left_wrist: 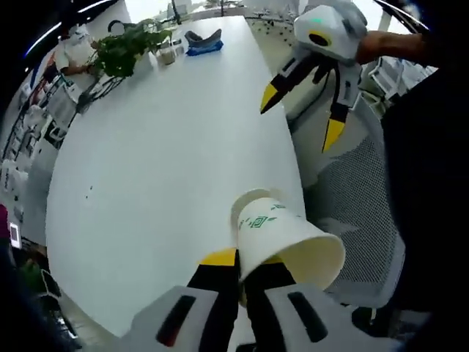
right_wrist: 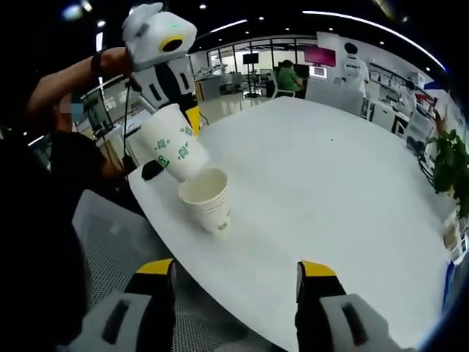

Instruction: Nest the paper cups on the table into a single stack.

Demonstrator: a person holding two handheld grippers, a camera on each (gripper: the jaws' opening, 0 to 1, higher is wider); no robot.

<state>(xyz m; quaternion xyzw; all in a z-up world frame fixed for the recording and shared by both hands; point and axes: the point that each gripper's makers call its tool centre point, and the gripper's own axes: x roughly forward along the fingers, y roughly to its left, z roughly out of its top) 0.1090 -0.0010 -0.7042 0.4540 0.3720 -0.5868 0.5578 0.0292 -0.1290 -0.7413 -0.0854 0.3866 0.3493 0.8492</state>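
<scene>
Cups risked toppling: left tongs [left_wrist: 242, 268] clamped a tilted cup [left_wrist: 282, 238] above the standing cup [right_wrist: 207, 199], off-centre; right tongs [right_wrist: 238, 282] gaped wide, idle.

Two paper cups: one held cup [right_wrist: 170, 151] and one standing cup [right_wrist: 207, 200] on the counter [right_wrist: 330, 191]; two tongs.

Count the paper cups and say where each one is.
2. One paper cup is held tilted in the left gripper; the other cup stands upright on the white table just below it.
</scene>
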